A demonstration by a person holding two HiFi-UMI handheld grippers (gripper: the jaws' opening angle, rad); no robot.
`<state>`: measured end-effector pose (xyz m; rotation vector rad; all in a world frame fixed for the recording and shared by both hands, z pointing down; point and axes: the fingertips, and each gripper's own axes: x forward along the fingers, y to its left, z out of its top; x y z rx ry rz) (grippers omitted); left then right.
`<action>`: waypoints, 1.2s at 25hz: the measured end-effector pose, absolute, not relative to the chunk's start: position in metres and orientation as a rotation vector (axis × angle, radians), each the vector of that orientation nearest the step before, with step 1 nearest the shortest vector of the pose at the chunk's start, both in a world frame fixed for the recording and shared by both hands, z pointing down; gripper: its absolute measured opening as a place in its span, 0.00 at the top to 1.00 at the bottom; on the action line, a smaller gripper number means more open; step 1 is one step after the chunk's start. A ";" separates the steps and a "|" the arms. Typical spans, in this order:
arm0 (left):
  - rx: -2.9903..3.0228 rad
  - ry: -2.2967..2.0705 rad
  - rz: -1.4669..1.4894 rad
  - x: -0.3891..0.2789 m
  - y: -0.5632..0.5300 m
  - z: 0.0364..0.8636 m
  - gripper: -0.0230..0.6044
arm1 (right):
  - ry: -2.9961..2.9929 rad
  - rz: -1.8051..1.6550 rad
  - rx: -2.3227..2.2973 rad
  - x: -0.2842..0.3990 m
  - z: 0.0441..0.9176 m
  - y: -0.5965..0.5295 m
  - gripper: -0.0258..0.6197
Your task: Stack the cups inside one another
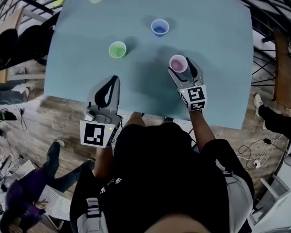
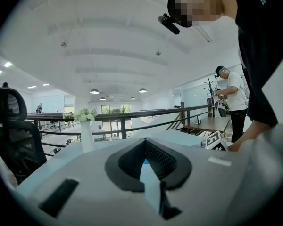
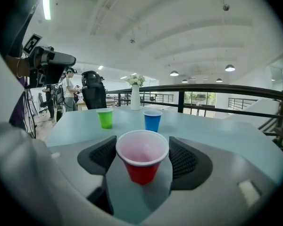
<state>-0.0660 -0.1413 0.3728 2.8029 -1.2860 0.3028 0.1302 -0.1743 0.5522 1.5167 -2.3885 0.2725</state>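
- Your right gripper is open, jaws flanking the red cup near right on the table, no squeeze.
- Your left gripper is closed and empty.
- Green cup and blue cup stand farther off, apart; no cup is nested, so all the stacking remains.

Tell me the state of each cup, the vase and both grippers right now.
red cup, upright on the table, empty, between the right gripper's jaws
green cup, upright, empty, not stacked
blue cup, upright, empty, not stacked
vase, upright, flowers in it
left gripper, shut, nothing in it
right gripper, open, one jaw on either side of the red cup
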 end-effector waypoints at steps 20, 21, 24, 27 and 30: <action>2.769 -1.353 0.188 -0.108 -0.158 0.371 0.98 | -2.551 0.140 1.438 0.071 0.469 -0.200 0.43; 2.764 -1.355 0.182 -0.110 -0.159 0.372 0.98 | -2.564 0.129 1.430 0.065 0.464 -0.203 0.43; 2.746 -1.366 0.163 -0.123 -0.163 0.372 0.98 | -2.597 0.105 1.406 0.045 0.452 -0.210 0.43; 2.731 -1.384 0.155 -0.139 -0.168 0.373 0.98 | -2.631 0.092 1.377 0.022 0.443 -0.218 0.43; 2.718 -1.402 0.163 -0.155 -0.173 0.375 0.97 | -2.656 0.083 1.345 -0.001 0.440 -0.228 0.43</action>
